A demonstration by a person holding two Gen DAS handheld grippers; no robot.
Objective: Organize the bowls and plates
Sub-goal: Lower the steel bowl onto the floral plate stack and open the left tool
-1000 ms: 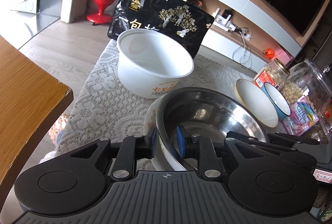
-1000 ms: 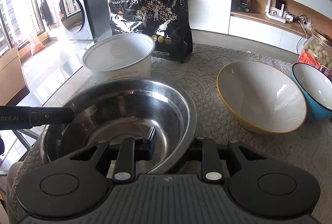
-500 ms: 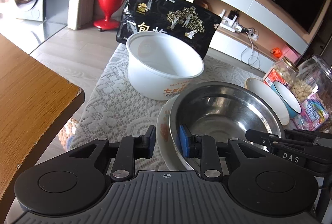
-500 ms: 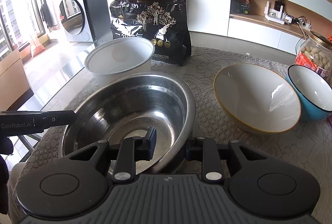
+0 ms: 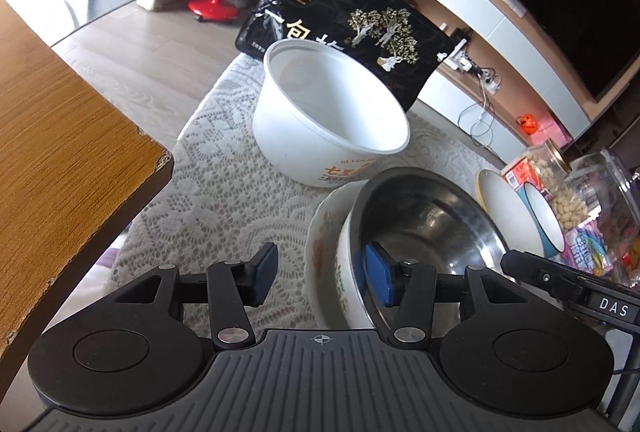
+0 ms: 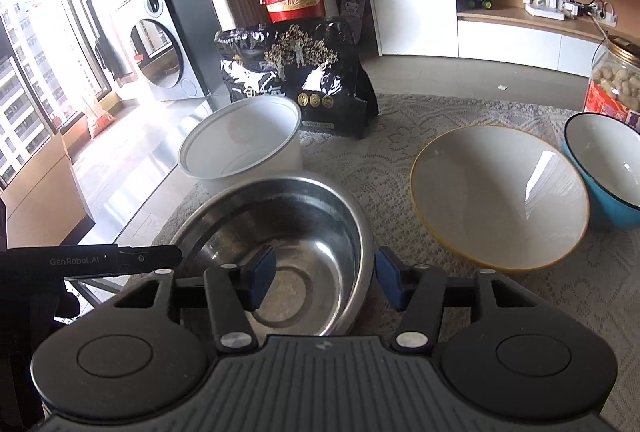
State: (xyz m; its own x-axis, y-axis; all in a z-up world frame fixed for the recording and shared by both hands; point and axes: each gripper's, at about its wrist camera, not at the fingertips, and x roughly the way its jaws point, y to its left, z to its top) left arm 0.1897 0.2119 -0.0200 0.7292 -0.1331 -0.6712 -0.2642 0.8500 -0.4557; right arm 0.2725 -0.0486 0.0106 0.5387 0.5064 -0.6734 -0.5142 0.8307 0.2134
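Both grippers, left (image 5: 320, 272) and right (image 6: 324, 274), gape around the slippery, stiff steel bowl's (image 6: 280, 232) thin rim, gripping nothing.

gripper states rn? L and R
Left gripper: open, jaws straddling the steel bowl rim, not clamped.
Right gripper: open, straddling the same bowl's rim.

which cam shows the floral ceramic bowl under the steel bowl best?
Left wrist: the floral ceramic bowl shows its rim and painted side wall beneath the steel bowl. Right wrist looks down into the steel bowl, which hides almost all of the ceramic one.
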